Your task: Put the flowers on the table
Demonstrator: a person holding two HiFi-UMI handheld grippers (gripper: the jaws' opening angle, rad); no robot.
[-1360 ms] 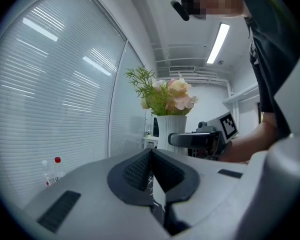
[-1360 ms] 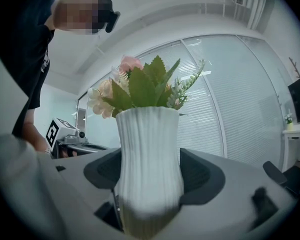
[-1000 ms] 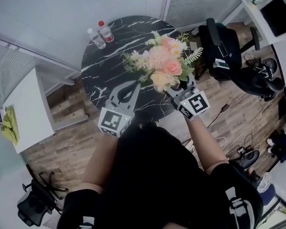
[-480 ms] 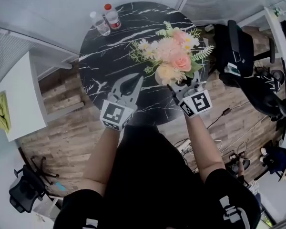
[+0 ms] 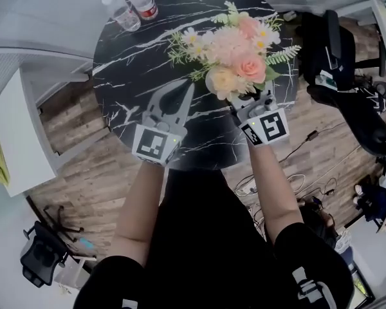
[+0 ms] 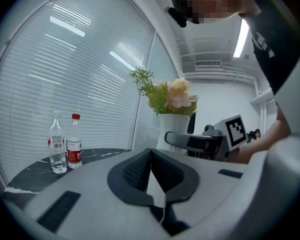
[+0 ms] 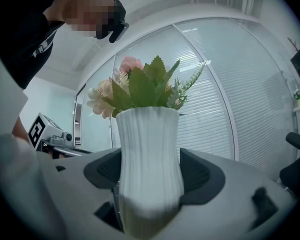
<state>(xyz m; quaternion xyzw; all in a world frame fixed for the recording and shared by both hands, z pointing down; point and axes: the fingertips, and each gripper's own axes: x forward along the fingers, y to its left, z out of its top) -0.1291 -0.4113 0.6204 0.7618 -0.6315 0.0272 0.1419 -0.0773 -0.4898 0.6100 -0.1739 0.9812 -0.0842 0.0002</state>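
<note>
The right gripper (image 5: 254, 107) clamps a white ribbed vase (image 7: 149, 154) of pink and cream flowers (image 5: 235, 50) over the round black marble table's (image 5: 135, 63) right side. The left gripper (image 5: 183, 94), jaws together and empty, hovers just left.

Flowers (image 5: 235, 50) hide the vase (image 7: 147, 164) (head view only).

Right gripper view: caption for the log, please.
Right gripper shut on a ribbed white vase of pink flowers, window blinds behind.
</note>
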